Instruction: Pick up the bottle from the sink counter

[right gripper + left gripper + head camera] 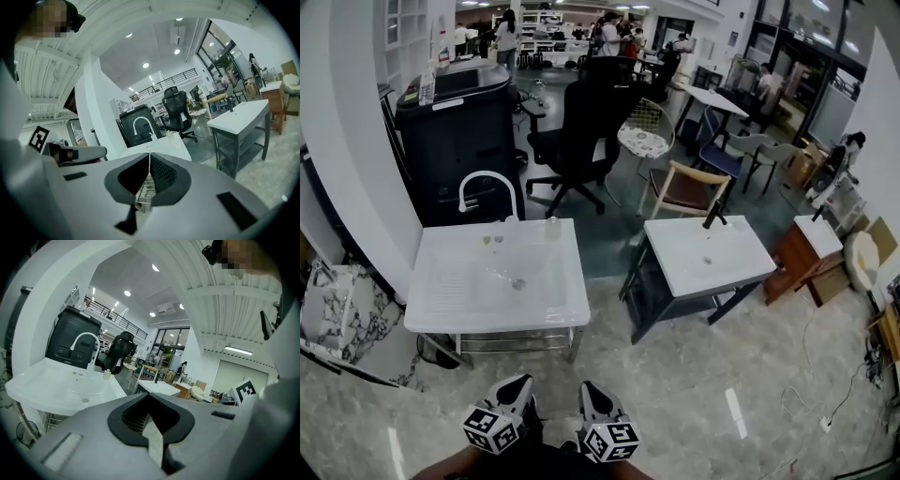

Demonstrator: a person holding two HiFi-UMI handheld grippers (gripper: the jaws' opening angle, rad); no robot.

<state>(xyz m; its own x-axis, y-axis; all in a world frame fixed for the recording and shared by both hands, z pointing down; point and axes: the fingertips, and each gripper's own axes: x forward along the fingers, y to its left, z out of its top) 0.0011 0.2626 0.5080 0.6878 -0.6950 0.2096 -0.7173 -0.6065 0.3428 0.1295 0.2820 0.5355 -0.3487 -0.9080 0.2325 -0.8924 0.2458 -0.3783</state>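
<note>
One bottle (551, 226) stands at the back right corner of the sink bench (431, 319), near the white tap (484, 184), well apart from both grippers. A second bench (741, 267) stands alongside. The bottle looks small, light, likely smooth plastic: grasp its body. The left gripper (519, 382) and right gripper (589, 388) fingers are clenched, empty.

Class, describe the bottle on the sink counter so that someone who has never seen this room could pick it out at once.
Find the left white sink, the one with the arched white tap. Follow its back edge to the right corner, where the bottle stands. It is small, pale and upright, alone at that corner.
</note>
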